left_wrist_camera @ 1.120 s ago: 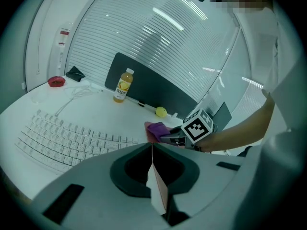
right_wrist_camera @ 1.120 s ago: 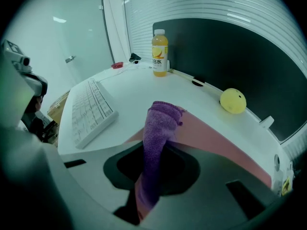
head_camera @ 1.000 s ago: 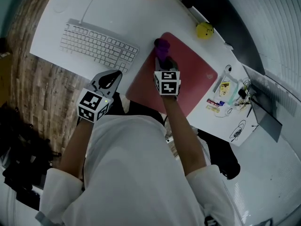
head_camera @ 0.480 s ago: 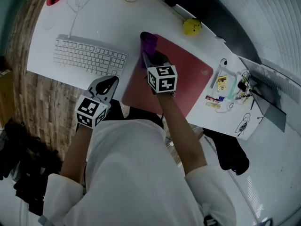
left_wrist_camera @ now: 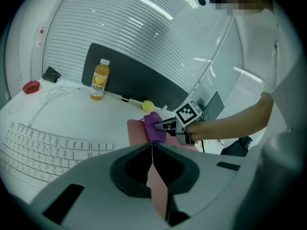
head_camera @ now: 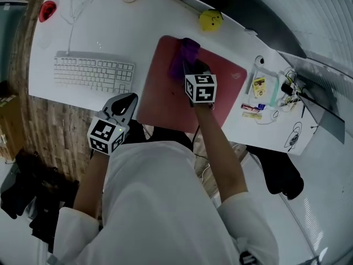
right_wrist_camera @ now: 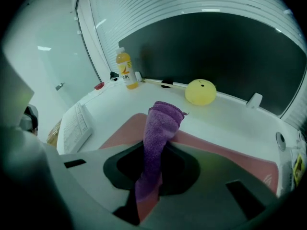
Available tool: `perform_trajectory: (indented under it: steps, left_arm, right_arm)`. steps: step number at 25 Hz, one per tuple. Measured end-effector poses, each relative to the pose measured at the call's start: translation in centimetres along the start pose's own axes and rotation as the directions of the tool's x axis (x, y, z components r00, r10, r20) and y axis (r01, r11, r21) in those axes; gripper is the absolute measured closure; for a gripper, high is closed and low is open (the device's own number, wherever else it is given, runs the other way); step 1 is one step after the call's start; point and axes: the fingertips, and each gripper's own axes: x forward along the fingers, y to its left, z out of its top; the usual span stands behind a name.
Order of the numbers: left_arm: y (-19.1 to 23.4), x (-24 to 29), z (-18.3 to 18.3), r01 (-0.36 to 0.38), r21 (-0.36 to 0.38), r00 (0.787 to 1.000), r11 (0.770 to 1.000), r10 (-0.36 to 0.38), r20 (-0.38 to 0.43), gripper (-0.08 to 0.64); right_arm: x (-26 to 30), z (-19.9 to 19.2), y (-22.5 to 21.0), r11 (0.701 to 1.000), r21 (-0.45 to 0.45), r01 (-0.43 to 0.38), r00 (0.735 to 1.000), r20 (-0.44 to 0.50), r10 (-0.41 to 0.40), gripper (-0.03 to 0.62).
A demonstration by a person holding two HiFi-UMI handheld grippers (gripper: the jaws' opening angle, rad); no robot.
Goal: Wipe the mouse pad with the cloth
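The right gripper (head_camera: 191, 69) is clenched on a fuzzy purple cloth (right_wrist_camera: 162, 123), bunched into a thick roll that sticks out over the far part of the dusty-red mouse pad (head_camera: 165, 101), while the left gripper (head_camera: 126, 100), jaws pressed together on nothing, hovers just left of the pad at the near edge of the white desk (head_camera: 110, 32).

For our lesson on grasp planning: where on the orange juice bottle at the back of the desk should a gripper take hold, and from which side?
Grip the orange juice bottle round its straight labelled body, below the narrower white cap. It stands upright near the back edge of the desk, by the dark panel, so a level approach from the front, jaws either side, looks best.
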Motion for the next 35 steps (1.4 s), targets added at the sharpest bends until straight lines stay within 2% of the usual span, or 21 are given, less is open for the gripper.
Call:
perform_trajectory:
  steps: [18, 28, 35]
  left_arm:
    - [-6.6, 5.2, 0.8, 0.063, 0.064, 0.997, 0.996, -0.060, -0.051, 0.540]
    - [-9.3, 6.7, 0.6, 0.083, 0.091, 0.995, 0.992, -0.077, -0.068, 0.540]
    - [-10.9, 6.8, 0.8, 0.101, 0.114, 0.994, 0.988, -0.094, -0.064, 0.540]
  right_arm:
    - [-4.9, -6.1, -12.9, 0.983, 0.094, 0.156, 0.988, -0.027, -0.154, 0.517]
    - [-8.2, -10.1, -18.7, 0.958, 0.138, 0.251, 0.967, -0.068, -0.244, 0.517]
    - [-10.8, -12.4, -21.8, 0.927, 0.176, 0.331, 0.943, -0.102, -0.317, 0.517]
